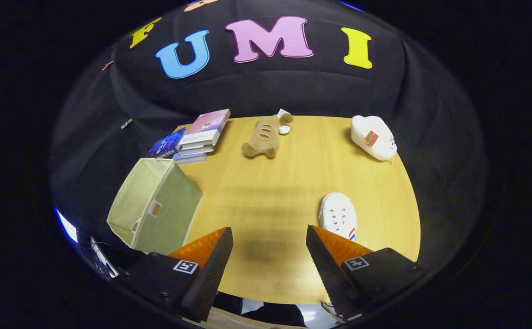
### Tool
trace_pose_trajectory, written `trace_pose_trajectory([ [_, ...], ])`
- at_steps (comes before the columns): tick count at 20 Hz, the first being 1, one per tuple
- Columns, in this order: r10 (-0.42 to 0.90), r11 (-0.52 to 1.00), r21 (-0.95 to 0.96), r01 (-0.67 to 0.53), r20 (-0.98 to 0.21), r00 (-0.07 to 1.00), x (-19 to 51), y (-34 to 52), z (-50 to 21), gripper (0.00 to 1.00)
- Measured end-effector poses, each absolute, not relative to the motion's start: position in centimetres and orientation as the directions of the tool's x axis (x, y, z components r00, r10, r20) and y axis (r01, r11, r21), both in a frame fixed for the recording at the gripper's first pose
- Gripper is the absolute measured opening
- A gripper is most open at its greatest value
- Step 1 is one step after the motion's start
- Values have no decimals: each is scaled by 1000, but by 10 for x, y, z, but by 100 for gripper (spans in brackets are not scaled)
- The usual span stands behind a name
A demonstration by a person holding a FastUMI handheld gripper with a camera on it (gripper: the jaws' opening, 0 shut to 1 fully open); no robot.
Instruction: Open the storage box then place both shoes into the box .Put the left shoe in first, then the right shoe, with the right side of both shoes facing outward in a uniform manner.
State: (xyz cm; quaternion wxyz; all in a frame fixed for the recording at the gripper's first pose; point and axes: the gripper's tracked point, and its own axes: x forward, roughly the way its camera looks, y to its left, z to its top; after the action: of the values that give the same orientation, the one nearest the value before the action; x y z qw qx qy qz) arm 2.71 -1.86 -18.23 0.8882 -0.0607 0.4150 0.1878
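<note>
— One white perforated clog shoe (337,218) noted on the pale wooden surface (270,192)?
— Confirmed. It lies just ahead of the right finger. The gripper (269,240) has its fingers wide apart, holding nothing.
— The container?
— A pale green fabric storage box (156,205), open-topped, stands beyond the left finger, near a stack of books (197,137).

No legible text: the storage box (156,205) carries a small tag, the white plush (373,137) a red patch, the stacked books (197,135) printed covers, the gripper (269,237) square coded markers, all too small to read.
</note>
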Motion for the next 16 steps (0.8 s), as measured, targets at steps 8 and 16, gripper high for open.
trace_pose_trajectory([
  [8,144,948,-55,-314,-805,576,51,-137,-232,99],
  [16,64,951,-95,-293,-869,491,64,-186,-300,99],
])
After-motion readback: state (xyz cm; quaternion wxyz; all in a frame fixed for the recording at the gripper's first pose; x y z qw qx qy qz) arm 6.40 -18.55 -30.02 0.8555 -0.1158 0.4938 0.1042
